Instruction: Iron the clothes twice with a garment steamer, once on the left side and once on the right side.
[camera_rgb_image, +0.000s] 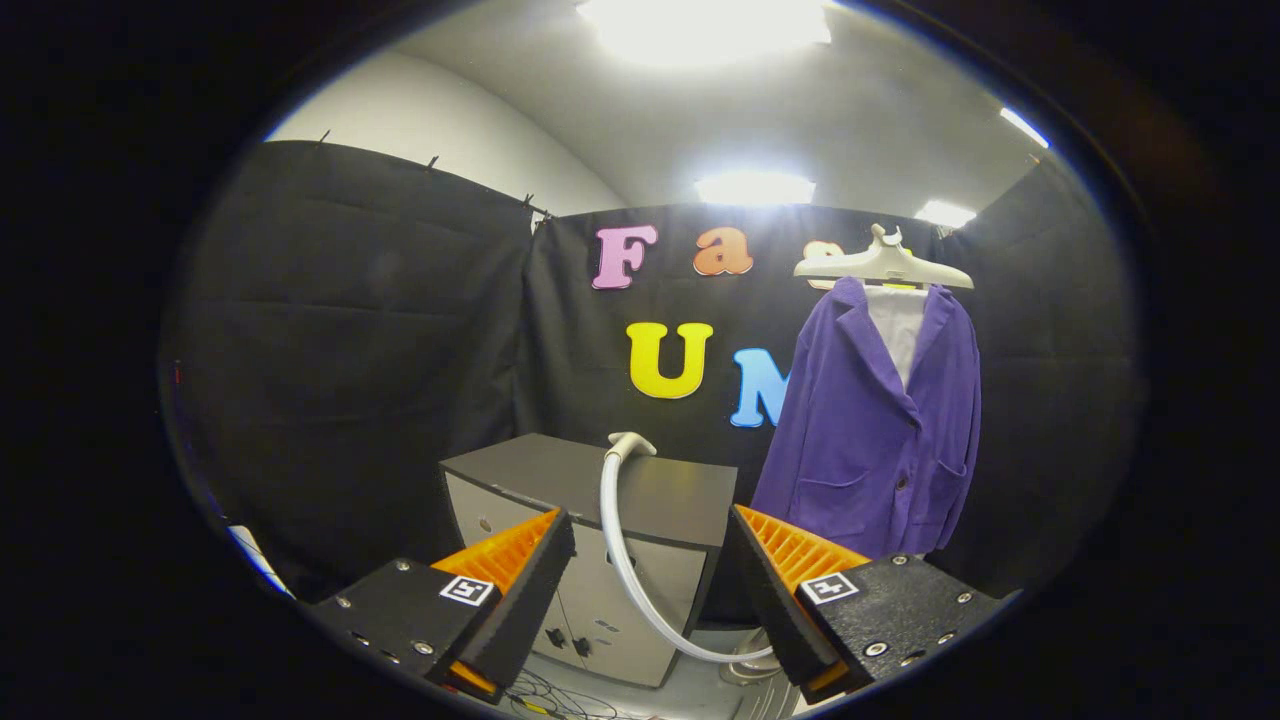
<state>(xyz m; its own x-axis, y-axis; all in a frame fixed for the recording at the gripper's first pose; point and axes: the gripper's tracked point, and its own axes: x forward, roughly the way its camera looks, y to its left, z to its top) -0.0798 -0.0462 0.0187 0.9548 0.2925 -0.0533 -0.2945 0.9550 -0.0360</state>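
A purple jacket (880, 430) over a white shirt hangs on a pale hanger (882, 265) against the booth wall, beyond and above the right finger. The garment steamer's head (628, 443) rests on top of a low cabinet (600, 490), and its white hose (625, 560) curves down between the two fingers toward the floor. My gripper (650, 550) is open, its fingers spread wide on either side of the hose, well short of the steamer head, with nothing held.
The cabinet has a dark top and pale front doors (600, 620) with small knobs. Cables (560, 695) lie on the floor below it. Black cloth walls close the booth behind and at both sides.
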